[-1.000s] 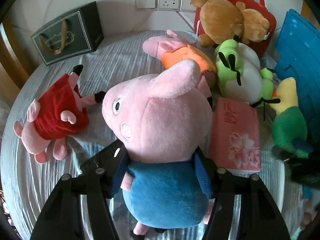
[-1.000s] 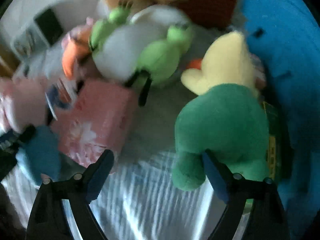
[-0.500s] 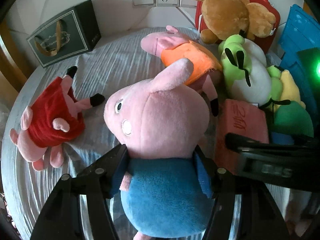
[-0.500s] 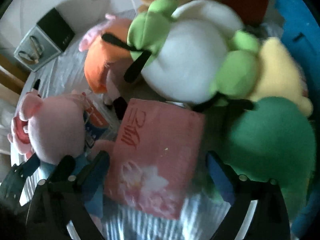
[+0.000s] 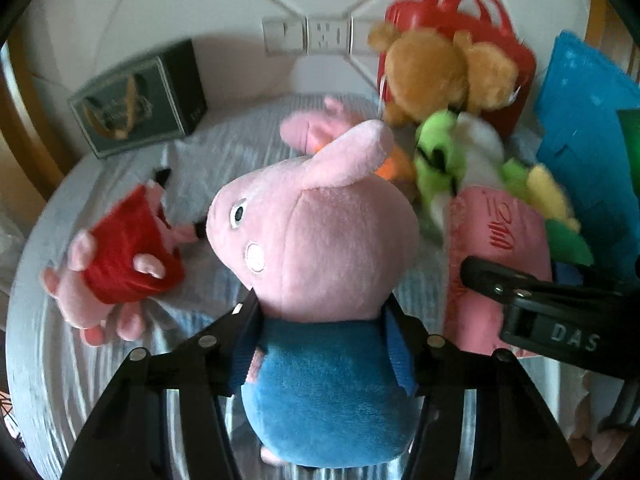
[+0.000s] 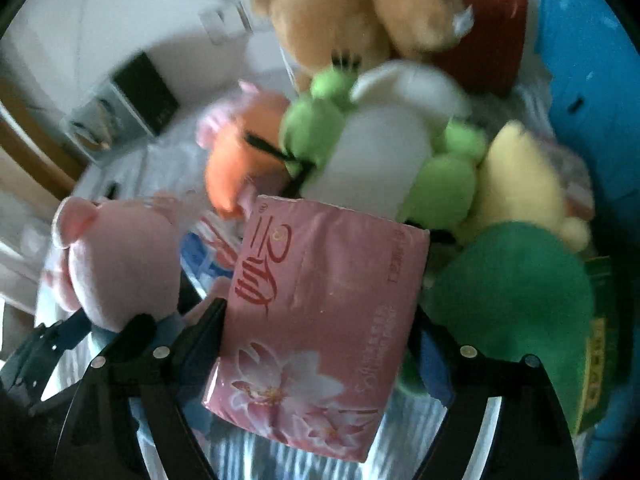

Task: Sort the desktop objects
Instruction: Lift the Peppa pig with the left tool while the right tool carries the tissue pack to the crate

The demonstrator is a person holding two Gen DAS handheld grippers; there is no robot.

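From the left wrist view, the left gripper (image 5: 320,344) has a pig toy in a blue top (image 5: 320,288) squeezed between its two fingers at the waist, and the jaws are closing further into the soft body. The toy stands upright in the grip, head toward the wall. On the striped cloth (image 5: 248,148) to the left lies another pig toy in a red dress (image 5: 124,256), apart from the rest. A dark gift box (image 5: 140,108) sits at the back left. To the right the pile is crowded: a brown bear (image 5: 440,72) against a red basket (image 5: 508,56), a green and white frog toy (image 5: 452,156), and a pink tissue pack (image 5: 496,256) with the right gripper's black finger across it.

From the right wrist view, the right gripper (image 6: 320,344) straddles that tissue pack (image 6: 324,300), a finger on each long edge; the jaws are closing and look to be just meeting its sides. A green toy with a yellow head (image 6: 516,288) lies close on the right, a blue bin wall (image 6: 592,80) behind it.

I'd say both hands are at the picking-up step. Next each load wants lifting clear of its neighbours and carrying to its own group, toys with toys, the pack elsewhere.
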